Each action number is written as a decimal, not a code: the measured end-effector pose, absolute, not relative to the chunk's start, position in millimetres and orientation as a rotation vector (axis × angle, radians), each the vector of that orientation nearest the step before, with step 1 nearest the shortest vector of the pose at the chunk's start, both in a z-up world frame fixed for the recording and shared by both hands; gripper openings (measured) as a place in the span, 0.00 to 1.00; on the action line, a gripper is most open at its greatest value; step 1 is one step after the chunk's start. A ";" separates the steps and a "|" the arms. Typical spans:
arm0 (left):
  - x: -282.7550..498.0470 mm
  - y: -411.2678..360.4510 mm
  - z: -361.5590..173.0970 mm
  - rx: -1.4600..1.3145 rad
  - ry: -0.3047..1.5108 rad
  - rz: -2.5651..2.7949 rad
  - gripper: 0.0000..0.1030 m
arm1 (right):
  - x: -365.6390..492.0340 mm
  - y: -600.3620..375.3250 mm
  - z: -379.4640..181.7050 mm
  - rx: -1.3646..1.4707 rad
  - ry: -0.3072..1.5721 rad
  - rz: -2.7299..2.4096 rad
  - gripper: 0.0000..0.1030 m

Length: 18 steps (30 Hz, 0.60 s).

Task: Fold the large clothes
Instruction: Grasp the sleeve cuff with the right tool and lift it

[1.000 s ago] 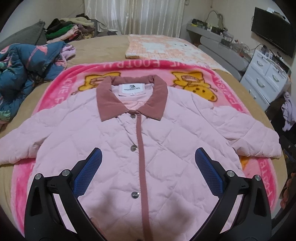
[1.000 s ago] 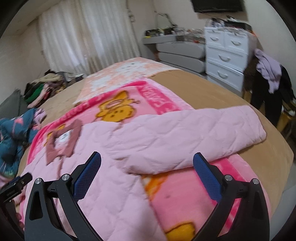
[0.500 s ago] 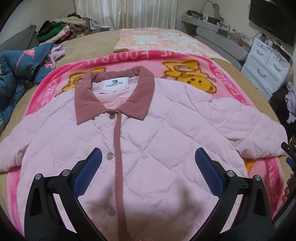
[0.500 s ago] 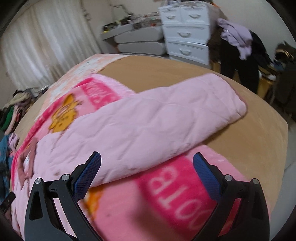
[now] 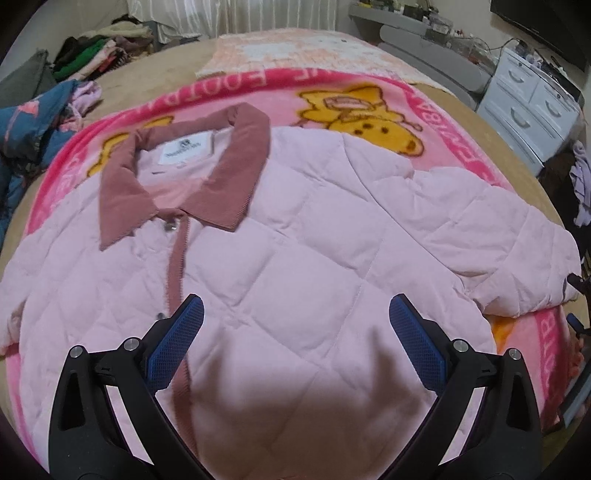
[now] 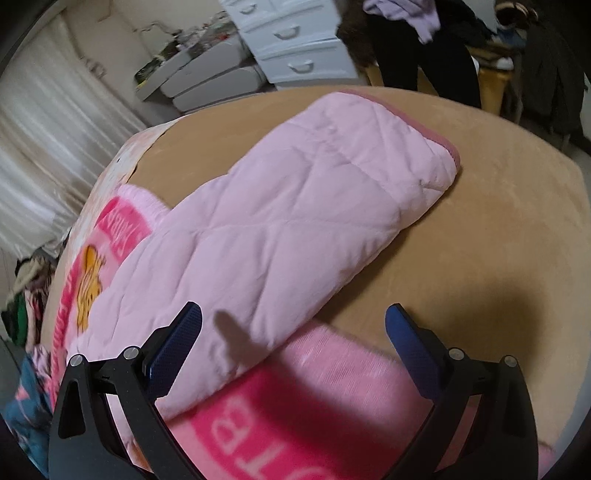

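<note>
A pink quilted jacket (image 5: 295, 236) with a dusty-rose collar (image 5: 221, 162) lies front up and spread flat on a pink cartoon blanket (image 5: 369, 96). My left gripper (image 5: 295, 343) is open and empty, low over the jacket's right chest panel. The jacket's right sleeve (image 6: 295, 206) stretches out across the blanket and the tan bed cover, with its cuff (image 6: 439, 155) at the far end. My right gripper (image 6: 293, 343) is open and empty, just above the lower edge of that sleeve.
The tan bed cover (image 6: 498, 236) ends at the bed's right edge. A white drawer unit (image 6: 291, 40) and hanging clothes (image 6: 424, 22) stand beyond it. A blue patterned garment (image 5: 26, 122) and a clothes pile (image 5: 99, 51) lie at the far left.
My left gripper has moved right and lower over the jacket's chest. My right gripper has swung right and come closer to the sleeve and its cuff. Both stay open.
</note>
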<state>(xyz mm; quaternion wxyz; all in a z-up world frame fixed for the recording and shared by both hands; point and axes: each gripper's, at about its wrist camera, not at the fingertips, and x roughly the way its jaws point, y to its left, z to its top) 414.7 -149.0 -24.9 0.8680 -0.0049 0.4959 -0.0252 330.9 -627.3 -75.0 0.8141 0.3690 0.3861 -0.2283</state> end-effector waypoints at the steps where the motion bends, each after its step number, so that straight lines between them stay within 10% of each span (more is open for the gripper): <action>1: 415.5 -149.5 -26.5 -0.008 1.045 -0.050 0.91 | 332.5 -631.0 -76.8 0.800 0.825 -0.488 0.96; 5: 413.8 -145.4 -26.0 0.002 1.042 -0.034 0.91 | 343.5 -648.4 -83.5 0.859 0.802 -0.482 0.94; 12: 404.6 -131.3 -8.9 0.028 1.021 -0.014 0.91 | 354.1 -669.3 -82.7 0.916 0.742 -0.484 0.36; 18: 393.4 -115.1 10.7 0.031 1.006 -0.015 0.91 | 345.1 -657.4 -34.2 0.820 0.617 -0.385 0.18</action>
